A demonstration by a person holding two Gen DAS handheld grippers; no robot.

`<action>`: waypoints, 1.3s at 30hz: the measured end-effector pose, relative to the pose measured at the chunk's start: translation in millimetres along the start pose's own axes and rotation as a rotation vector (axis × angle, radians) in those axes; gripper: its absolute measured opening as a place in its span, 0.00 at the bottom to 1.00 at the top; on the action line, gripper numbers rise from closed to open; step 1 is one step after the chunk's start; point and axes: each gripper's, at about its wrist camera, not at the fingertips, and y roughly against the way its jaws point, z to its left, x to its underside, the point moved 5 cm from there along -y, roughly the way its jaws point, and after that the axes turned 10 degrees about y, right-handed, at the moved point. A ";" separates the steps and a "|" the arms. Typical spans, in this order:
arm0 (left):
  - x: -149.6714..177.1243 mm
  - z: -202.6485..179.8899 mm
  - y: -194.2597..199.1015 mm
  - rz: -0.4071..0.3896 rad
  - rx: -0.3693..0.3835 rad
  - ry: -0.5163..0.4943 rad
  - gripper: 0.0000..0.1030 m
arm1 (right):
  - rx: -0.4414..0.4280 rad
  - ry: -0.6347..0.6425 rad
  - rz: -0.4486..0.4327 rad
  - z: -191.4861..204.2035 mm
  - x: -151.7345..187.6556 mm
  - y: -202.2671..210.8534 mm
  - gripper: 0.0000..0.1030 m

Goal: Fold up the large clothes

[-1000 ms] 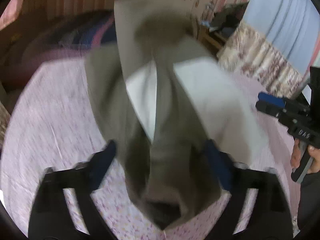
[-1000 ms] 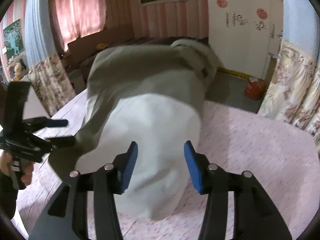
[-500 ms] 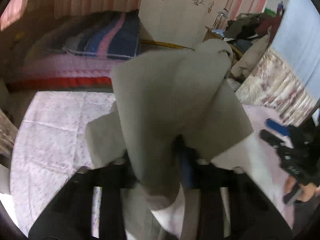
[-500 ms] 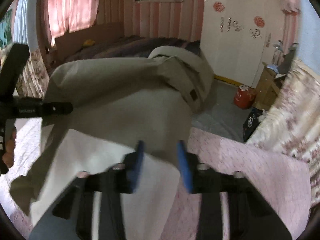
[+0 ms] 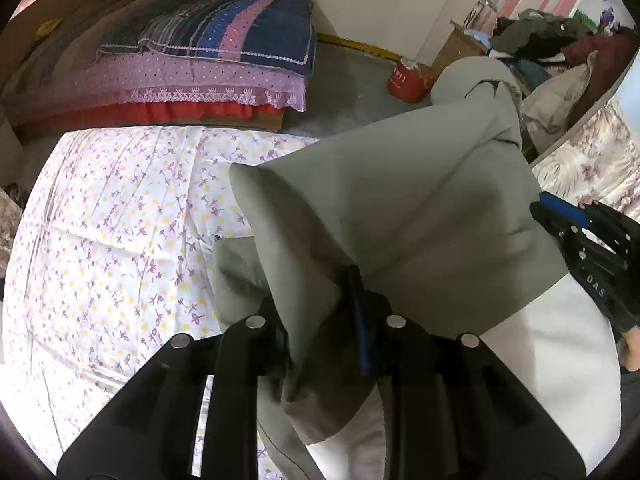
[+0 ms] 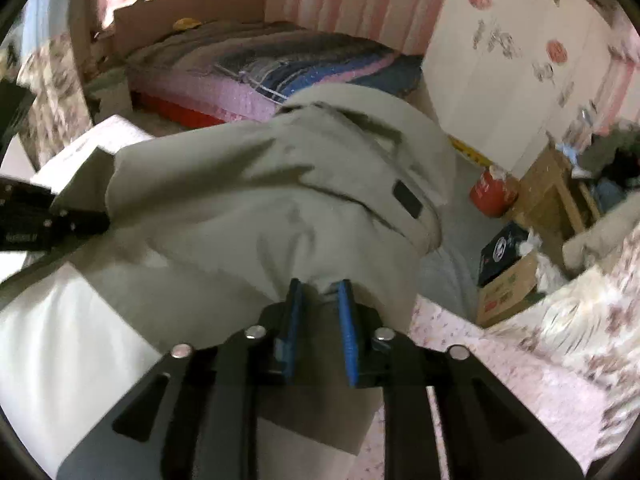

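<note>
— What has been changed?

— A second ago both sets of fingers were spread wide. Now the grey jacket (image 5: 400, 216) has been pinched and lifted up from the flowered sheet (image 5: 112, 240). A fold can be started.

— How is it held?

— Cloth is squeezed tight by the left gripper (image 5: 320, 332). A bunch of cloth is clamped in the nearly shut right gripper (image 6: 320, 304). The jacket is hung over the sheet's near edge.

L gripper (image 5: 320, 320) went from wide open around the grey-green garment (image 5: 400, 208) to clamped on a bunched fold, R gripper (image 6: 320, 312) likewise closed from open to pinching the fabric edge, garment lifted and spread betw. both, white lining (image 5: 560, 360) now lower right.
</note>
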 end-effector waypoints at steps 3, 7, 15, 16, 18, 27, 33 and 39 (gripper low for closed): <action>-0.8 -9.2 10.9 -0.004 -0.015 -0.025 0.28 | 0.010 -0.025 -0.037 -7.9 4.8 30.1 0.28; 10.5 -16.0 60.8 -0.116 -0.046 -0.072 0.81 | -0.042 -0.066 -0.150 -2.6 25.7 94.6 0.28; 103.8 -23.8 135.2 -0.189 0.043 -0.132 0.86 | -0.067 0.031 -0.190 61.0 98.6 166.4 0.42; 115.3 -24.2 136.0 -0.193 0.037 -0.131 0.87 | -0.064 0.038 -0.189 69.2 107.8 170.5 0.42; 140.5 -23.8 133.8 -0.169 0.048 -0.114 0.87 | -0.042 0.063 -0.169 76.2 121.9 169.0 0.42; 176.5 -6.9 65.0 -0.025 0.076 -0.027 0.97 | -0.021 -0.006 -0.107 62.6 157.8 121.5 0.75; 175.5 -13.8 64.7 -0.053 0.037 -0.048 0.97 | -0.086 -0.131 -0.131 51.4 155.2 121.8 0.82; 172.8 -23.4 78.3 -0.103 0.042 -0.020 0.97 | -0.177 -0.295 -0.188 41.4 161.8 136.1 0.93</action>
